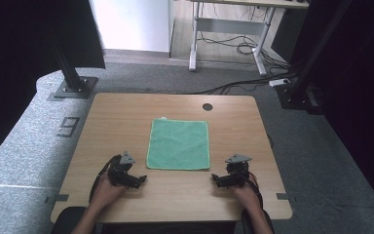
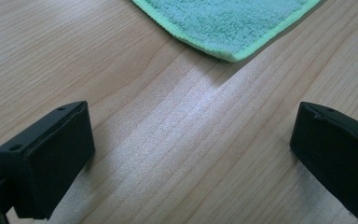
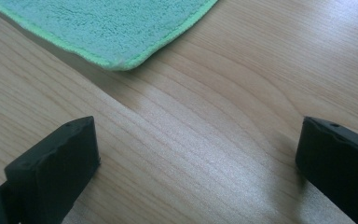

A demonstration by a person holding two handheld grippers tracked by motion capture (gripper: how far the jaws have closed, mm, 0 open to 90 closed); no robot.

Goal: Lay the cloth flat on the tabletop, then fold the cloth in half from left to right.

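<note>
Green cloth [image 1: 178, 144] lies between both claws.

Two black plastic grippers are seen, the left gripper [image 1: 137, 179] and the right gripper [image 1: 217, 180]. A grey three-cornered plate [image 1: 127, 158] is fixed on each. Small screw holes are seen in the blocky jaws.

Overhead; both close views on cloth [image 1: 178, 144]
</note>
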